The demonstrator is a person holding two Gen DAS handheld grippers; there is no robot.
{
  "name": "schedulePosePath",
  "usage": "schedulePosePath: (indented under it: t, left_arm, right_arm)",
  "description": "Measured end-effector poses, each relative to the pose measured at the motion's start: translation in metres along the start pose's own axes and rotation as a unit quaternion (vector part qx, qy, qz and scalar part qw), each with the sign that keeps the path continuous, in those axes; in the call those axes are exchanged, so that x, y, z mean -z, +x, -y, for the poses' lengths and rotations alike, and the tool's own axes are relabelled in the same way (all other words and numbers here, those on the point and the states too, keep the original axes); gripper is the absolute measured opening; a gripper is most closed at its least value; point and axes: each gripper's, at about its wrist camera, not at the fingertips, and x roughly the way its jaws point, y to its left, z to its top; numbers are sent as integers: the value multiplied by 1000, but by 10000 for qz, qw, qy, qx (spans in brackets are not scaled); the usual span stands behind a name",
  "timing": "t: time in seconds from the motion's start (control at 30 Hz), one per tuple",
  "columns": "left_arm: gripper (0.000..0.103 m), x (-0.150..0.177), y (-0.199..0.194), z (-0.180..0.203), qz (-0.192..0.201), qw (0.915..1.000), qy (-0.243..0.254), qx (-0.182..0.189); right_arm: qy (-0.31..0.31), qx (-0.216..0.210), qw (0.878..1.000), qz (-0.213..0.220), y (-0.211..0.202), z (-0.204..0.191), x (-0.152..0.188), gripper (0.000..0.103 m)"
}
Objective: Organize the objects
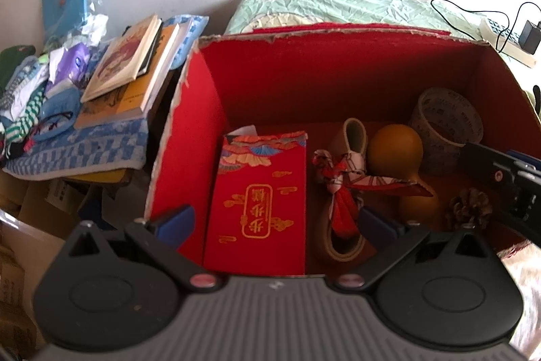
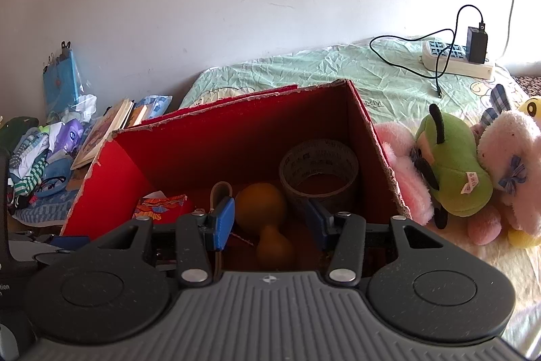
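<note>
1. Across the middle of the left wrist view sits a red cardboard box, open at the top with ragged rim edges.
2. Lying flat at the lower centre of its floor is a red envelope packet with gold Chinese characters in a frame, too stylised to read, and a fan pattern along its top.
3. Just right of it lie a cream strap and a knotted red-and-white ribbon, then a tan gourd, a pine cone and, at the right, a roll of printed tape; its lettering is too small to make out.
4. At the bottom of that view the left hand-held gripper stands wide open, holding nothing.
5. In the right wrist view the right hand-held gripper is likewise spread open and empty, the gourd showing between its blue pads.
6. Left of the box, books rest on a blue checked towel.
7. At the right of the right wrist view, a green plush toy with a small unreadable tag lies among pink ones on the bed, beyond it a power strip.
</note>
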Motion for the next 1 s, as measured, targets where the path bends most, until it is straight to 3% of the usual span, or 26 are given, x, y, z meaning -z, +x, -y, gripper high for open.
schedulePosePath:
  t: [1.0]
  left_arm:
    - [102, 2, -1, 2, 28, 10000, 57, -51]
  right_arm:
    - [-26, 7, 10000, -2, 0, -1, 2, 50]
